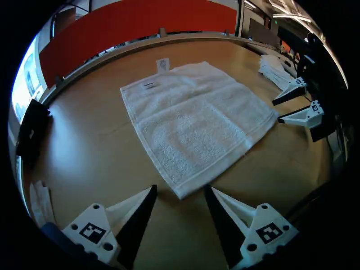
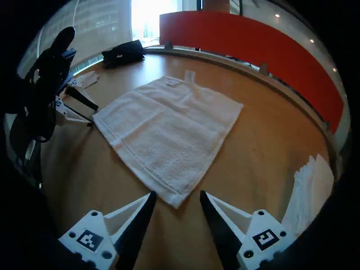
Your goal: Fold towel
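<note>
A soft, fluffy white towel, square in shape, is laid flat on the smooth wooden table. The left claw and right claw are held apart, with a towel corner between each one's tips.

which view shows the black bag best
Right gripper view: the bag shows whole and lit, top left. The left gripper view has the bag dark and squeezed at its left edge.

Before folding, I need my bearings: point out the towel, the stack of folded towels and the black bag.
towel point(image 1: 198, 121), left gripper view, middle of the cloth.
stack of folded towels point(image 2: 312, 186), right gripper view, top layer.
black bag point(image 2: 123, 51), right gripper view, its middle.
</note>
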### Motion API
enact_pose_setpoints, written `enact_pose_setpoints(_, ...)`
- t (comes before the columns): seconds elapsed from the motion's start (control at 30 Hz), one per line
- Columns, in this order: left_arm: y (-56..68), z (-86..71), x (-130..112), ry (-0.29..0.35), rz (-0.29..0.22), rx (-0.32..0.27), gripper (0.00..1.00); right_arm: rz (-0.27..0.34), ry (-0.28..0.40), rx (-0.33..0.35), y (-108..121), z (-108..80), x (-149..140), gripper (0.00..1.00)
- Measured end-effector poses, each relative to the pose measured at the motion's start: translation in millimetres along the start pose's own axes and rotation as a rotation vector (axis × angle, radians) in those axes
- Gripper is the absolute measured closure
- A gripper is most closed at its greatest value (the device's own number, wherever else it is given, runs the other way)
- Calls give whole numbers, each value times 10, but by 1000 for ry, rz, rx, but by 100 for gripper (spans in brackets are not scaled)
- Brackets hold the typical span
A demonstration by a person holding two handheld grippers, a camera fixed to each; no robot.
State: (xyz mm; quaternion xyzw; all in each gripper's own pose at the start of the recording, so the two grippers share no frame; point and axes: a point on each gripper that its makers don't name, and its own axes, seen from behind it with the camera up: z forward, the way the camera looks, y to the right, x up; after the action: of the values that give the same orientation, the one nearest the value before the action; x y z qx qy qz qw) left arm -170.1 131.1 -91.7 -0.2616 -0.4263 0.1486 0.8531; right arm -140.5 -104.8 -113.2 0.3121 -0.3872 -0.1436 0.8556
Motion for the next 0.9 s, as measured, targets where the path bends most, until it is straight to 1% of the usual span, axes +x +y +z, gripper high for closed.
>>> enact_pose_setpoints(0.1,-1,9,3,-5,-6,5,32,2,-1,2,6,3,-8,32)
enact_pose_setpoints(0.27,19,19,10,-10,1,4,40,14,-2,-6,45,7,-31,32)
enact_pose_setpoints(0.33,23,21,12,-11,4,5,41,15,-4,-5,48,10,-46,33)
enact_pose_setpoints(0.53,31,18,11,-15,2,5,43,18,-5,0,41,21,-66,42)
enact_pose_setpoints(0.67,46,19,14,-18,7,3,48,22,-3,0,43,18,-64,46)
enact_pose_setpoints(0.83,60,13,18,-21,6,4,49,22,2,-3,37,9,-61,48)
enact_pose_setpoints(0.9,61,10,17,-22,5,3,49,24,3,-4,32,6,-59,52)
